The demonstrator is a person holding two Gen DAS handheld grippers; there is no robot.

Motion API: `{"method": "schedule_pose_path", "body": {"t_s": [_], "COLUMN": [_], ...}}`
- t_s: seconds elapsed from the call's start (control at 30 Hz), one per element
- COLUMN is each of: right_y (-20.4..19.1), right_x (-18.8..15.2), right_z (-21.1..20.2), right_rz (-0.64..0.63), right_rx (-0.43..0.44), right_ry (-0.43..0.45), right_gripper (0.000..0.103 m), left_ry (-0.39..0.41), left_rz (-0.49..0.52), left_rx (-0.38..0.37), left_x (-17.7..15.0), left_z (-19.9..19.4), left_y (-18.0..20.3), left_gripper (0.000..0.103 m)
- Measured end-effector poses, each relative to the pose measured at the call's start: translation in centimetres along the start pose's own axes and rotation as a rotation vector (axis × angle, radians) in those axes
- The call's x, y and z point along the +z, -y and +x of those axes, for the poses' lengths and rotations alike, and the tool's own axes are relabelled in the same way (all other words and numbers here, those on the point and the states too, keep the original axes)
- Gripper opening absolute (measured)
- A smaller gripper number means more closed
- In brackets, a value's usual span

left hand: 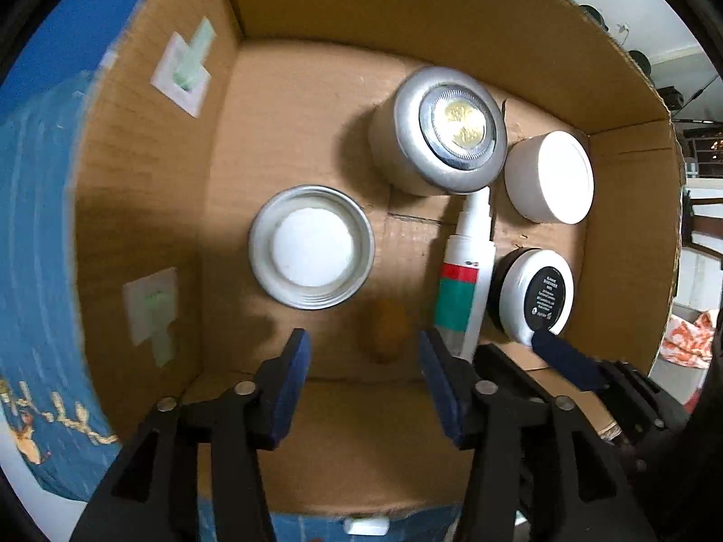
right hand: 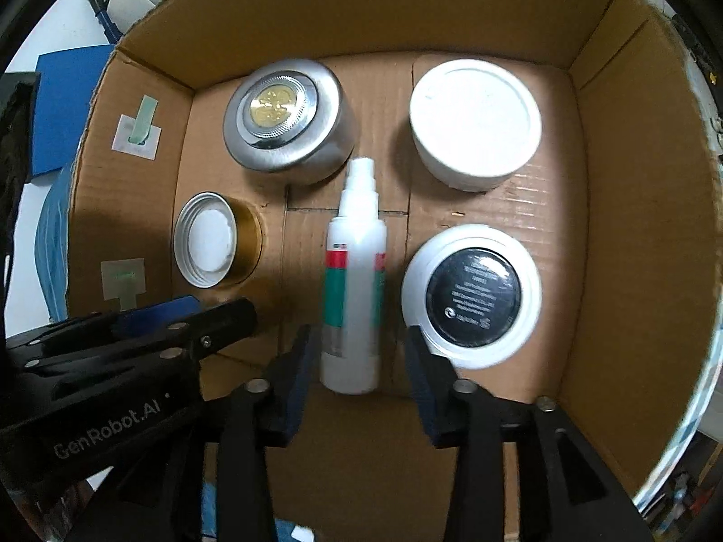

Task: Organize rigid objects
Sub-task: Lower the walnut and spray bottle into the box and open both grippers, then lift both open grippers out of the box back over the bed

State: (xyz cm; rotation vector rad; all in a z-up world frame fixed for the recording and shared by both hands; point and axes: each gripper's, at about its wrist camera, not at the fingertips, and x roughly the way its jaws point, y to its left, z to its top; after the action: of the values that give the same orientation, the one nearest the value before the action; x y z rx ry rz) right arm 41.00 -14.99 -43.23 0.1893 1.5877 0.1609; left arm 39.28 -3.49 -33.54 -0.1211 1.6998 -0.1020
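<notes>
- Rigid objects are seen gathered inside an open cardboard box (right hand: 632, 180): a spray bottle (right hand: 354, 280), a silver puck light (right hand: 284, 122), a white jar (right hand: 474, 122), a black-labelled jar (right hand: 472, 296) and an upturned metal lid (right hand: 208, 239).
- The right gripper (right hand: 357, 361) is held over the near end of the box with its jaws spread wide; the base of the spray bottle lies between its fingers (right hand: 296, 370), and nothing is clamped.
- The left gripper (left hand: 363, 370) is likewise held open above the box floor, empty, its jaws apart near the metal lid (left hand: 312, 248).
- The bottle (left hand: 465, 271) is laid flat down the middle of the box, nozzle pointing toward the puck light (left hand: 440, 131).
- The two jars are set to the bottle's right, the white jar (left hand: 549, 176) farther back, the black-labelled jar (left hand: 535, 296) nearer, just beside the bottle.
- One blue pad of the right gripper is seen in the left wrist view close by the black-labelled jar; contact cannot be judged.
- Taped paper patches (left hand: 180, 72) are seen on the box's left wall.
</notes>
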Motion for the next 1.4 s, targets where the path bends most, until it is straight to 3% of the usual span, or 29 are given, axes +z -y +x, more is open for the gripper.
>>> {"method": "schedule_pose_path", "body": {"t_s": [0.07, 0.17, 0.3, 0.43, 0.5, 0.63, 0.7, 0.8, 1.07, 1.23, 1.4], "right_y": [0.0, 0.0, 0.1, 0.0, 0.2, 0.3, 0.6, 0.9, 1.3, 1.4, 0.6], "right_x": [-0.3, -0.9, -1.9, -3.2, -4.1, -5.2, -6.1, -7.2, -10.3, -14.3, -19.9], "right_z": [-0.7, -1.9, -3.4, -4.9, -6.0, -7.4, -8.6, -10.1, -13.4, -12.5, -6.5], "right_rz": [0.002, 0.002, 0.004, 0.007, 0.009, 0.005, 0.004, 0.003, -0.028, -0.03, 0.028], "right_rx": [-0.005, -0.029, -0.064, -0.087, -0.091, -0.112, -0.114, -0.135, -0.136, -0.128, -0.062], "right_ry": [0.013, 0.035, 0.062, 0.09, 0.111, 0.142, 0.164, 0.213, 0.285, 0.233, 0.056], "right_gripper": [0.053, 0.053, 0.06, 0.062, 0.069, 0.075, 0.09, 0.099, 0.1, 0.1, 0.1], "left_ry": [0.025, 0.075, 0.143, 0.2, 0.231, 0.28, 0.307, 0.344, 0.446, 0.436, 0.301], "left_rz": [0.005, 0.004, 0.002, 0.01, 0.007, 0.005, 0.005, 0.002, -0.01, -0.03, -0.064], "left_rx": [0.015, 0.022, 0.036, 0.08, 0.083, 0.073, 0.077, 0.088, 0.142, 0.191, 0.232], "left_x": [-0.7, -1.9, -2.5, -4.1, -5.1, -6.9, -8.1, -9.3, -13.6, -17.4, -21.8], "left_z": [-0.9, -2.7, -5.1, -7.1, -8.5, -9.8, -10.4, -10.5, -13.0, -11.8, -6.0], "left_y": [0.0, -0.3, -0.6, -0.5, -0.6, 0.0, 0.3, 1.2, 2.1, 0.5, -4.1], "left_gripper": [0.062, 0.064, 0.088, 0.089, 0.09, 0.1, 0.1, 0.1, 0.1, 0.1, 0.1]}}
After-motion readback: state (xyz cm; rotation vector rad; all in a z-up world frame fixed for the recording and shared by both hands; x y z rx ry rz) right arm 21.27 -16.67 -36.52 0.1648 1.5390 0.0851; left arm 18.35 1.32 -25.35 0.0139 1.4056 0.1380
